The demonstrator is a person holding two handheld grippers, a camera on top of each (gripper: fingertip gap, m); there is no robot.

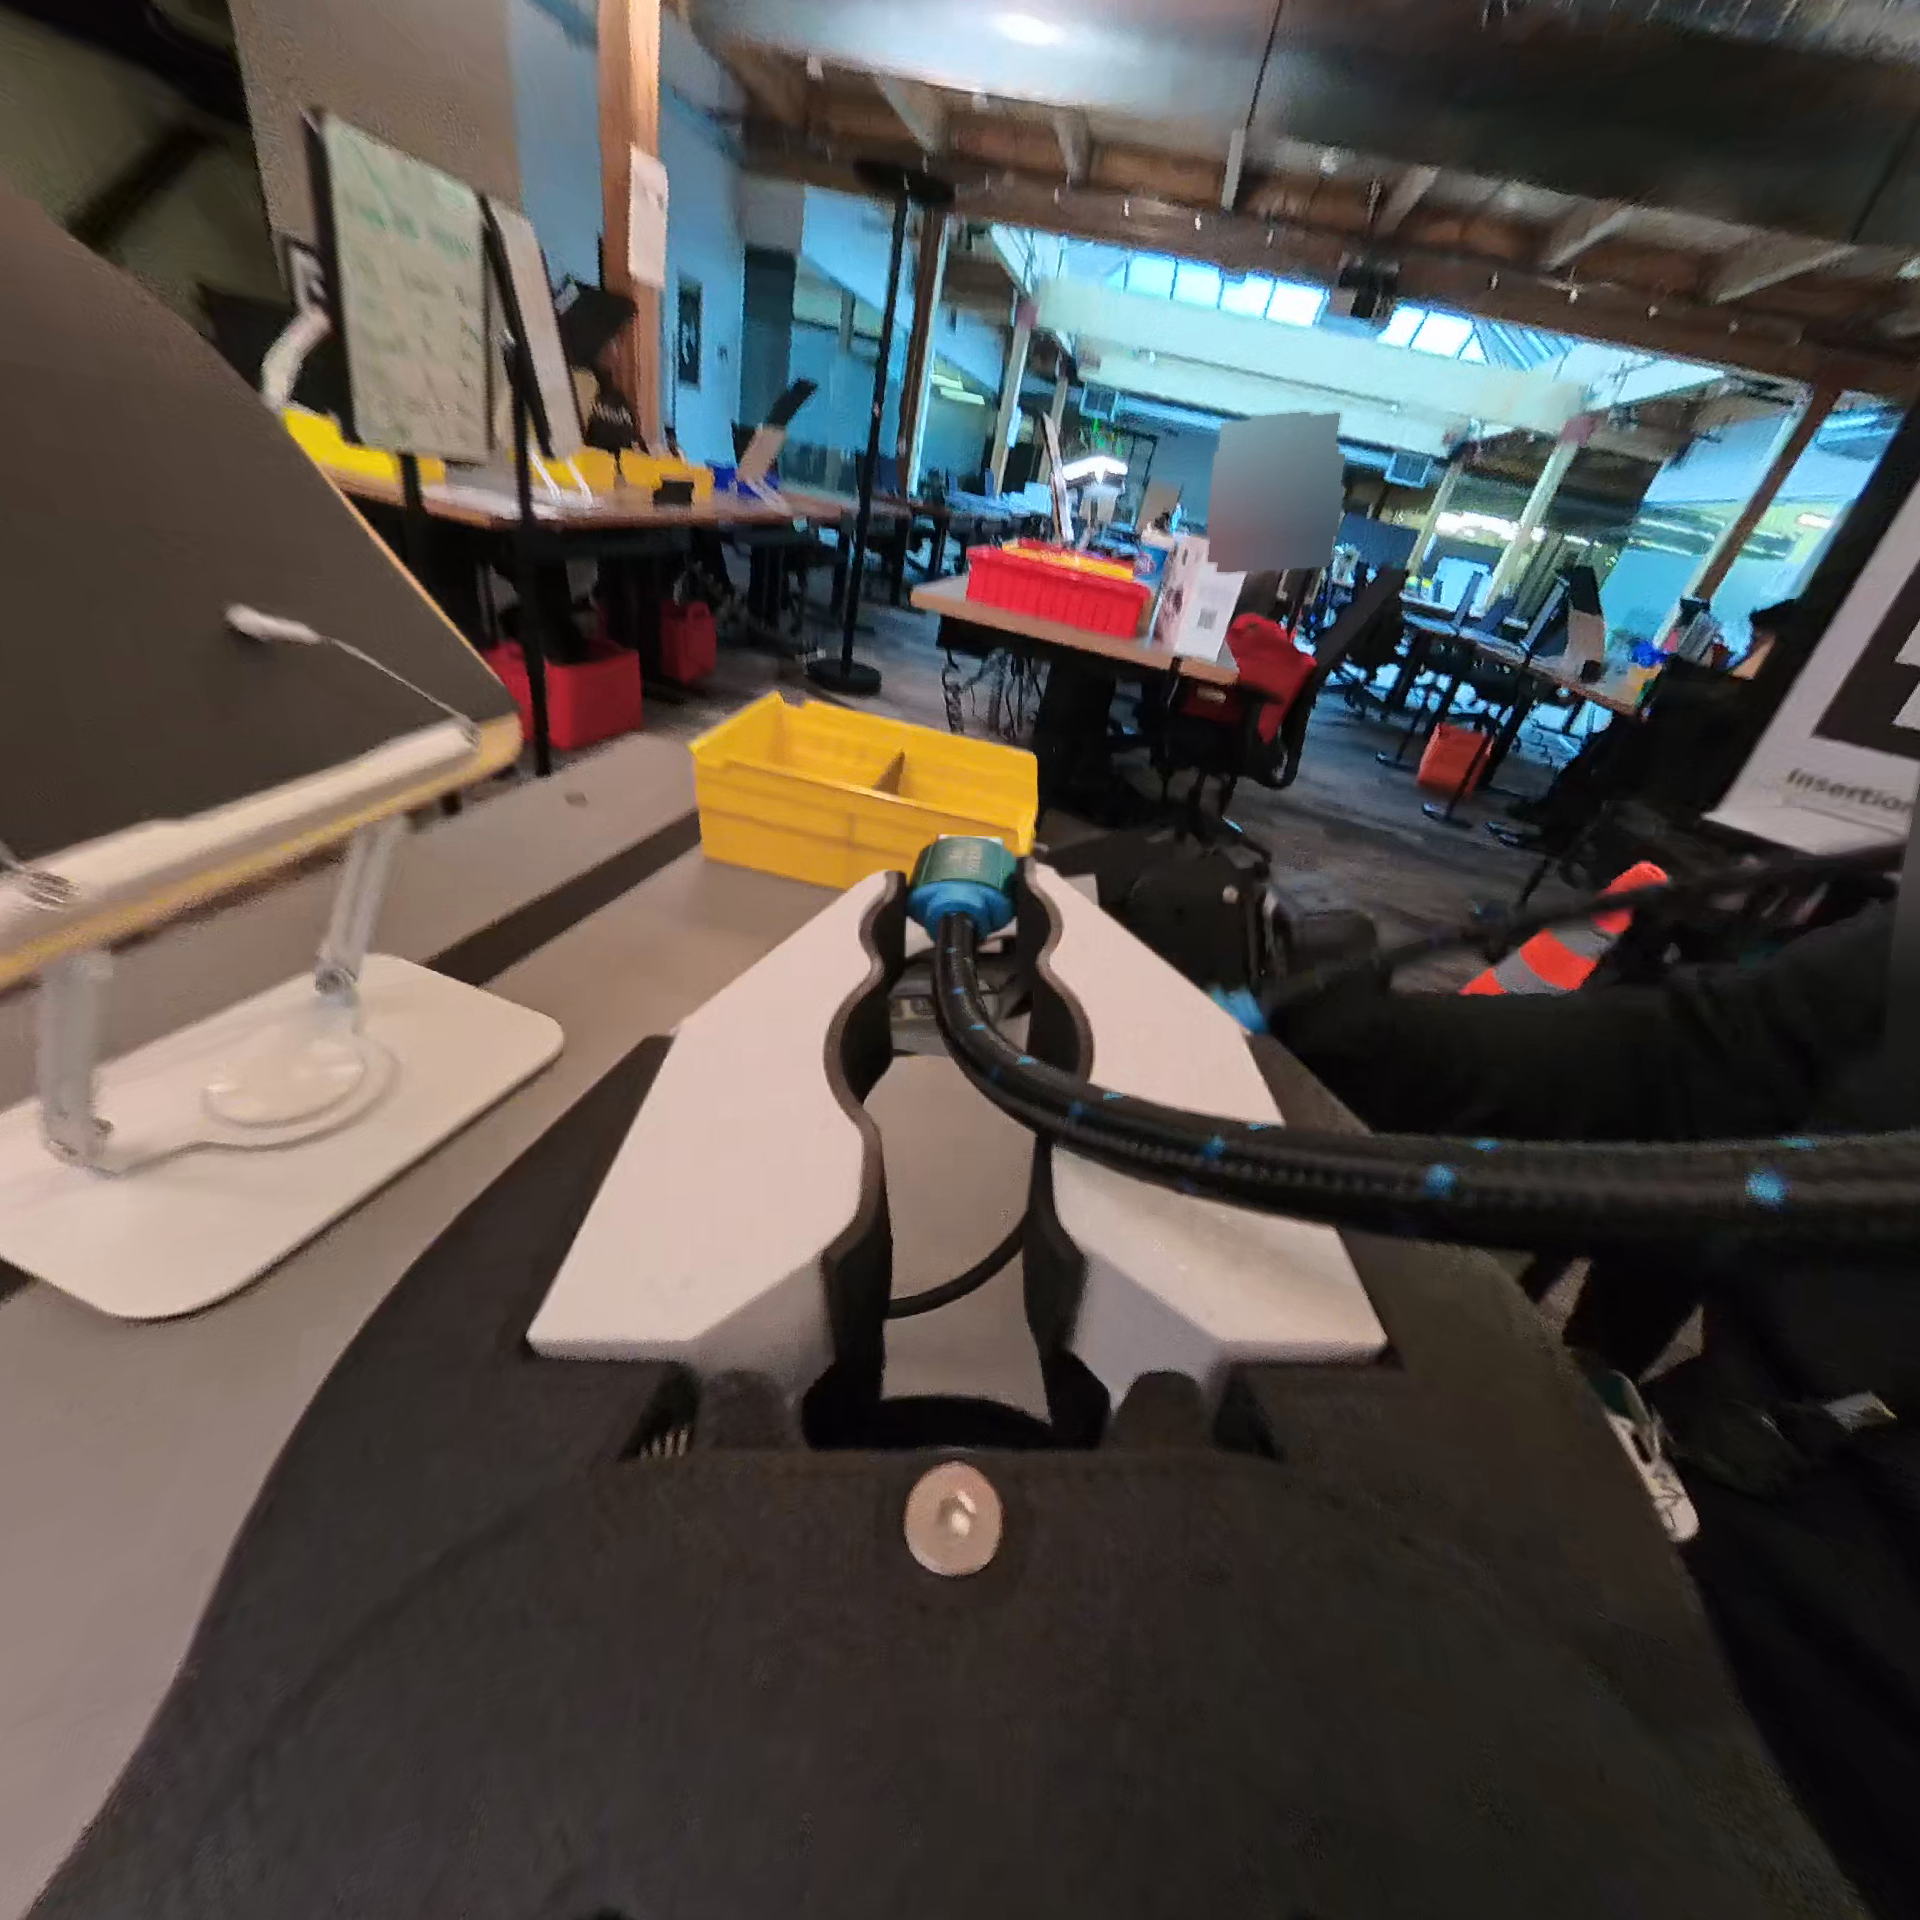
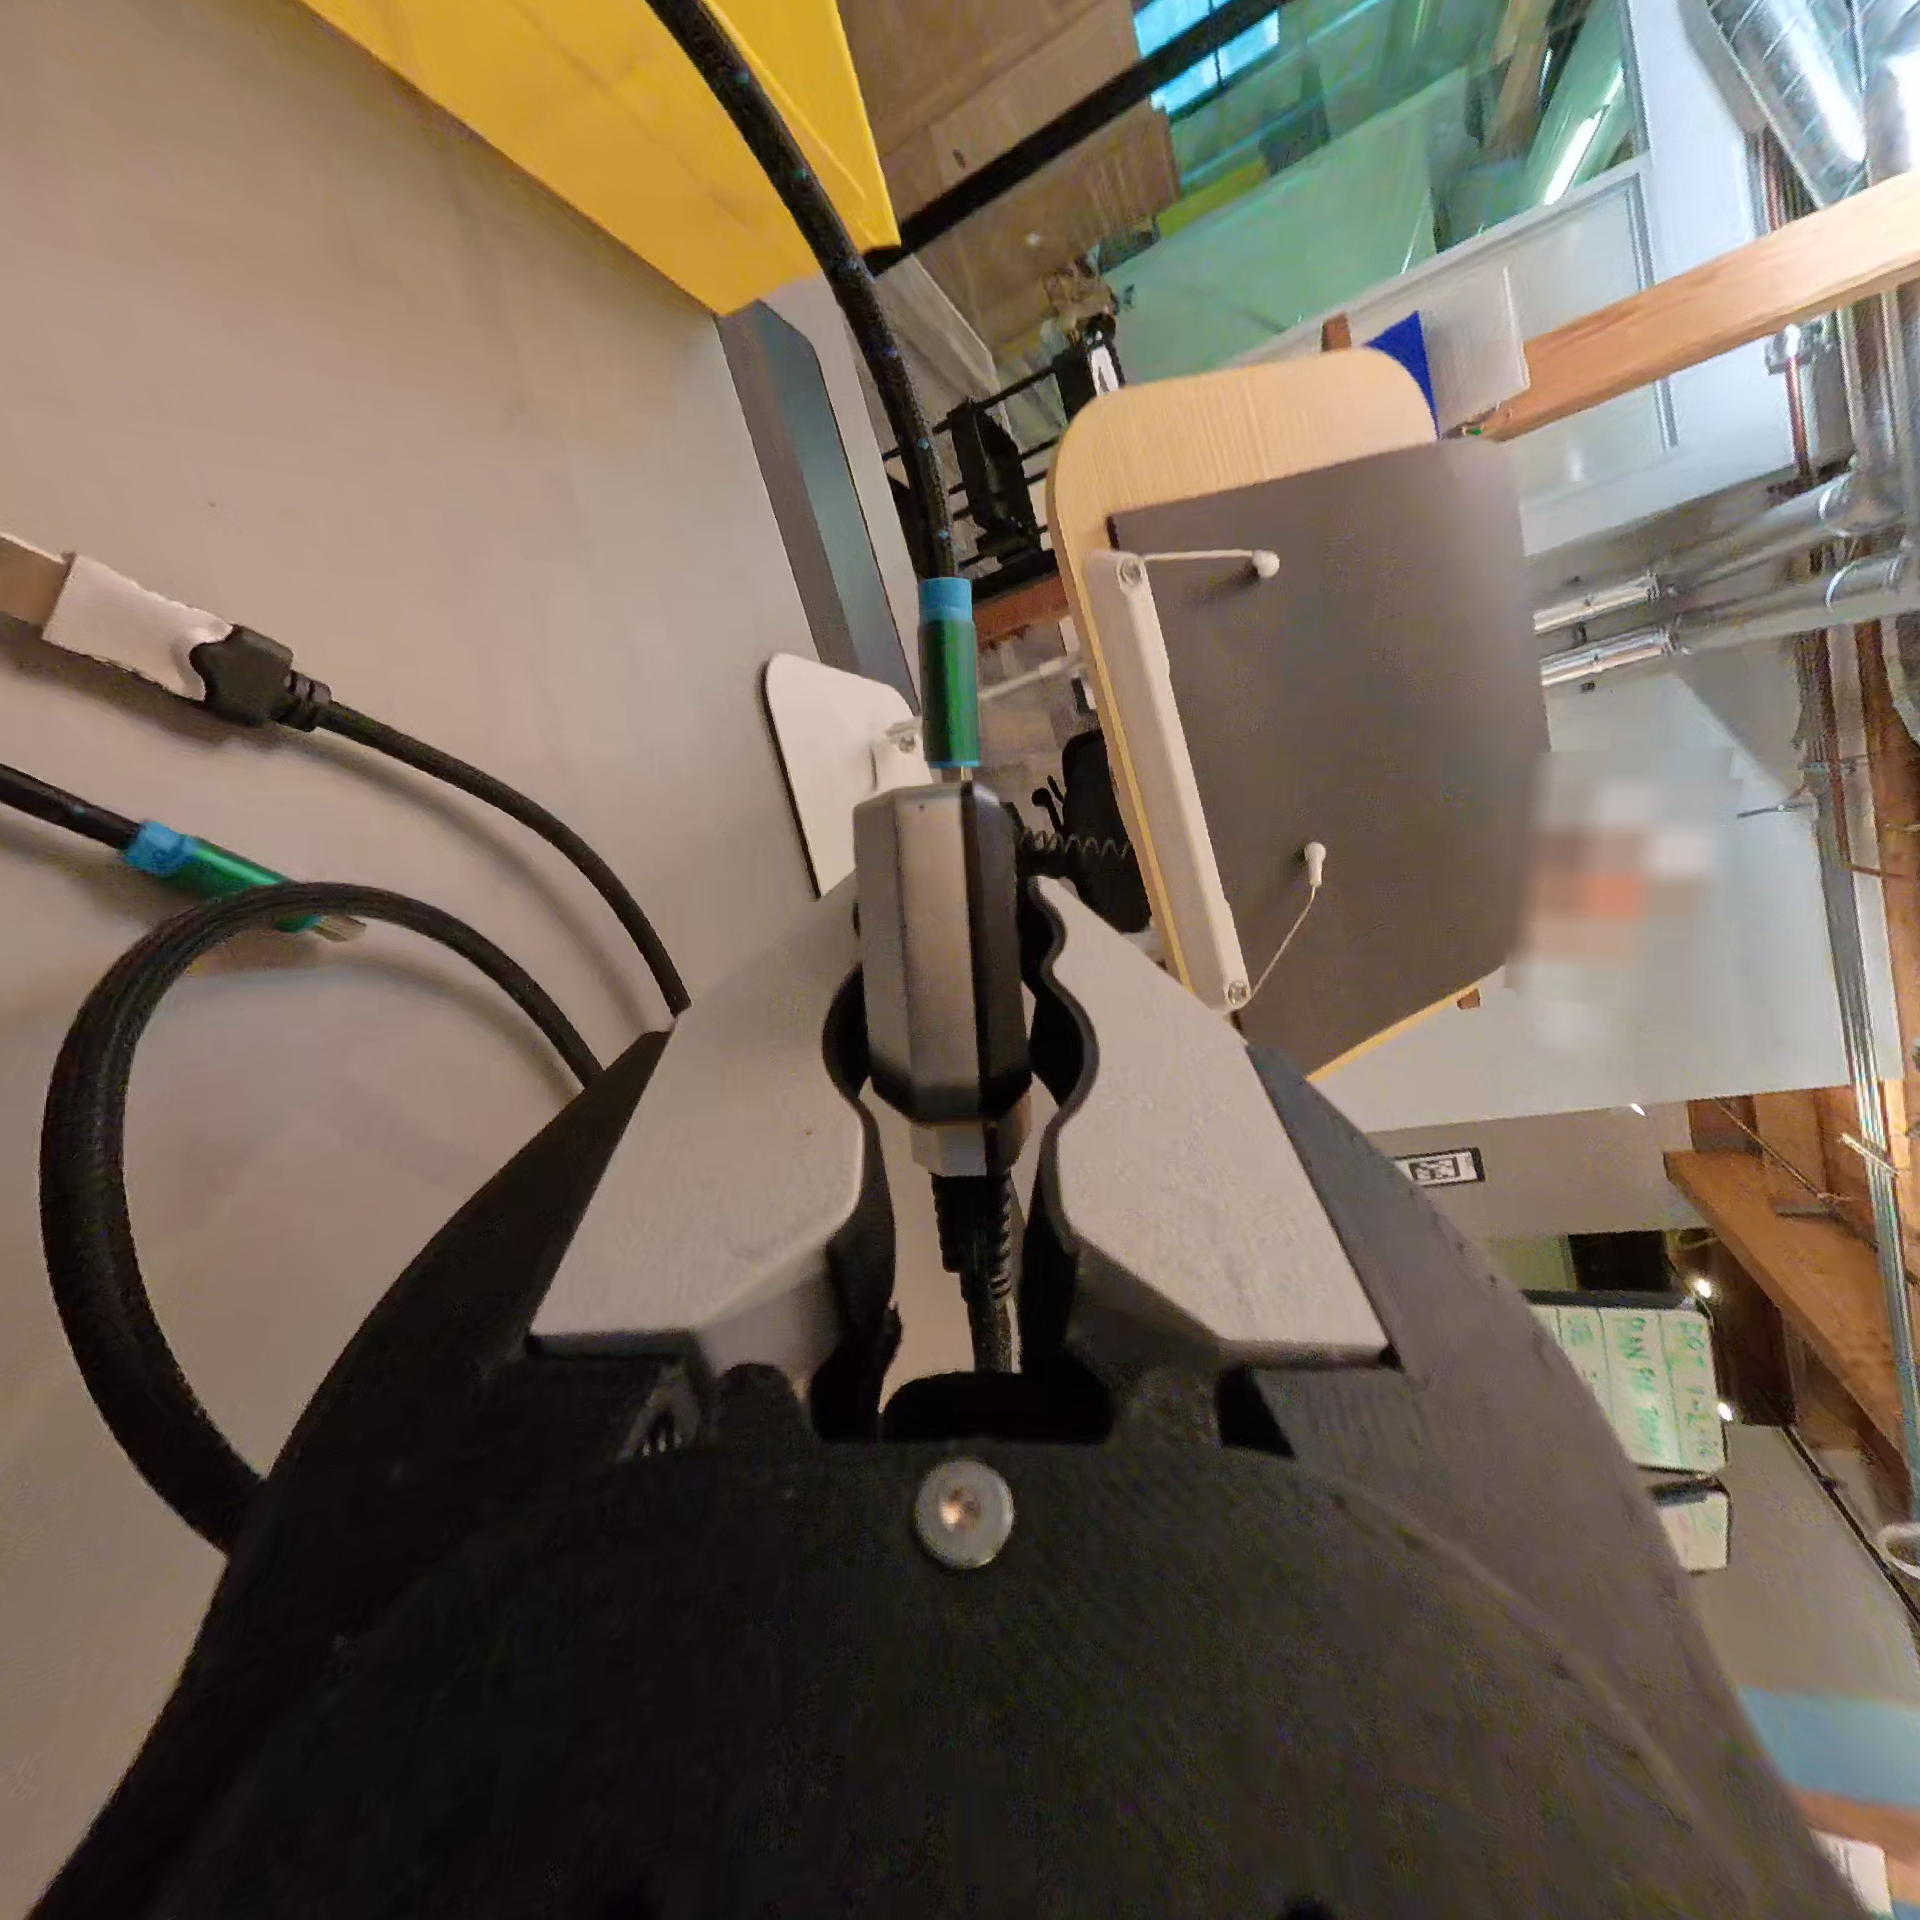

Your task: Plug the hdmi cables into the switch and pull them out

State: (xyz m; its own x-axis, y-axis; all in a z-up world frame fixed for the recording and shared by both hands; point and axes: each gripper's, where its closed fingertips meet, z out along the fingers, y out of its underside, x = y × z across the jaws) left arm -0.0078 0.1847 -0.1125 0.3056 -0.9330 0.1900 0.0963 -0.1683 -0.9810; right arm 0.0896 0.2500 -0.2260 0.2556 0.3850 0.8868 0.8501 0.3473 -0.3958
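My right claw [image 2: 951,997] is clamped on the dark grey switch [image 2: 940,956], frame centre, its black lead running back between the fingers. A green-and-blue HDMI plug [image 2: 948,675] sits just above the switch's top end, metal tip at its port; seating depth unclear. My left claw [image 1: 961,894] pinches that plug [image 1: 961,871]. Second green plug [image 2: 223,883] lies loose on the worktop [image 2: 416,468], left; black plug [image 2: 249,675] above it.

Open workshop — long worktables [image 1: 665,511], parts bins [image 1: 1055,588], exposed ducts [image 2: 1797,94]

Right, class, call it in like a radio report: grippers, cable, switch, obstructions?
Left gripper shut on green HDMI plug. Right gripper shut on grey switch. Plug at switch's port, seating unclear. Nothing blocking.
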